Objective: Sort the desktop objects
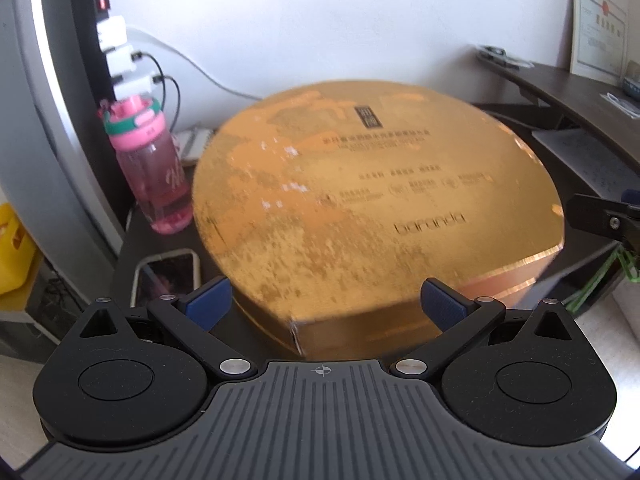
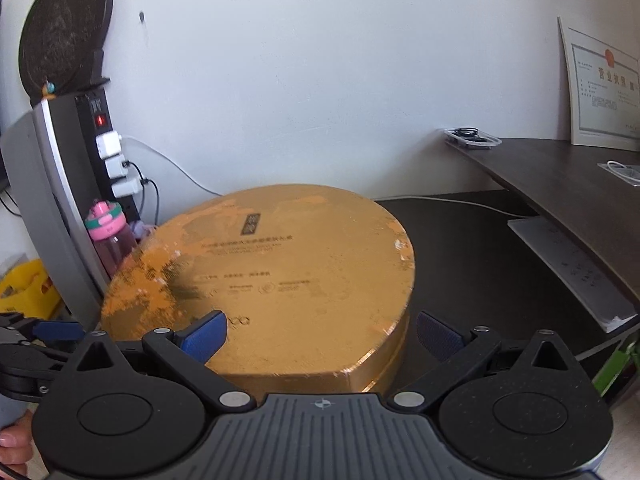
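A framed certificate [image 2: 600, 84] leans against the white wall [image 2: 320, 60]. A power strip [image 2: 105, 148] holds white chargers [image 2: 116, 166]

A large gold box [image 2: 260, 280] lies flat on the dark desk [image 2: 480, 264] near its left edge, the right gripper [image 2: 320, 336] spread wide at its near corner, a pink bottle [image 2: 110, 240] behind it.
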`<state>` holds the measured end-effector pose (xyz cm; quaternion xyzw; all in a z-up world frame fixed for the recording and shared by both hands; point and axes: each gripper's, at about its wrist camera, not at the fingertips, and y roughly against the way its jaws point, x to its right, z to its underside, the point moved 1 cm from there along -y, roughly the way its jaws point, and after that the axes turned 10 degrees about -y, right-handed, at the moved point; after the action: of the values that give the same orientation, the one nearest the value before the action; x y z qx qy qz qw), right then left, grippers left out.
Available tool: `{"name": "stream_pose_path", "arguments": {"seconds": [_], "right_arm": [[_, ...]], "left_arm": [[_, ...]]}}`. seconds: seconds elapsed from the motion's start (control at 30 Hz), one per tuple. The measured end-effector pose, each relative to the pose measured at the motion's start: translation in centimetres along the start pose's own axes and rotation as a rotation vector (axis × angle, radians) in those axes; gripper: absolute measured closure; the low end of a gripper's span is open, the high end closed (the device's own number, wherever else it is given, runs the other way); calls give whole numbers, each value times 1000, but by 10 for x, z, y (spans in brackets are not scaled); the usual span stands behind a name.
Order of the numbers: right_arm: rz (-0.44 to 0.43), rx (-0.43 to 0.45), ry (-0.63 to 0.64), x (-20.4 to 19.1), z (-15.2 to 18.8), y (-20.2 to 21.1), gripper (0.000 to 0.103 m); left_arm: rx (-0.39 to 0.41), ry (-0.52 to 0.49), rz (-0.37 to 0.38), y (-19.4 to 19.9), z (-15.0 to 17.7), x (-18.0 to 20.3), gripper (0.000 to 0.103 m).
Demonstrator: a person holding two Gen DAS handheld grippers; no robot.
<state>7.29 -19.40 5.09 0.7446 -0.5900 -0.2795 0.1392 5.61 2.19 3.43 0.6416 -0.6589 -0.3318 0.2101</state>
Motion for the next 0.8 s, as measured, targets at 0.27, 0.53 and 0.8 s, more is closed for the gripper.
{"name": "stream_pose_path", "arguments": {"seconds": [0.27, 0.53, 0.8], "right_arm": [[64, -53, 8, 5, 11, -5, 1], [50, -51, 18, -3, 10, -6, 1], [48, -62, 14, -3, 12, -9, 1]], "left_arm": [[-102, 20, 45, -11, 18, 7, 0], [-88, 9, 40, -9, 22, 9, 0], [-88, -7, 53, -11, 21, 13, 0]]}}
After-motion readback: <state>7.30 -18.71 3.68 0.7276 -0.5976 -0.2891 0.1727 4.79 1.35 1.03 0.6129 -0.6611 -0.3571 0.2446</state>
